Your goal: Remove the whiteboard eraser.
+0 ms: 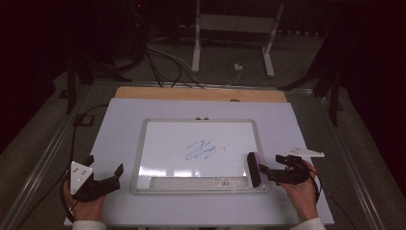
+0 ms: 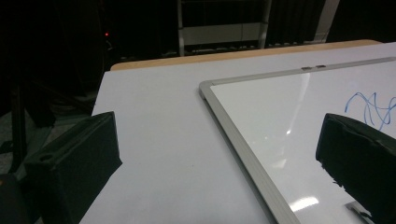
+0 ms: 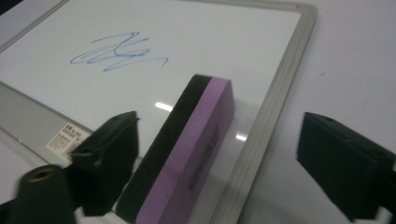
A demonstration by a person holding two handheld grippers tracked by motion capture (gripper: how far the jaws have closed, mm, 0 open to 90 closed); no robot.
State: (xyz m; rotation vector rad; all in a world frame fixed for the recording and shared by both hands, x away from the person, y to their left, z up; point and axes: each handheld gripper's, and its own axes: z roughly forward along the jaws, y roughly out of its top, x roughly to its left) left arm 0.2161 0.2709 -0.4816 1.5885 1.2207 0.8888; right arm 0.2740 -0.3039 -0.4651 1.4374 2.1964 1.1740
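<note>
Apparently the step is picking up the eraser, which is lying on the whiteboard's lower right corner, long axis running toward the board's far edge, purple side outward. The right gripper is straddling it, jaws apart; closing comes next. The left gripper is waiting open, left of the board.
</note>
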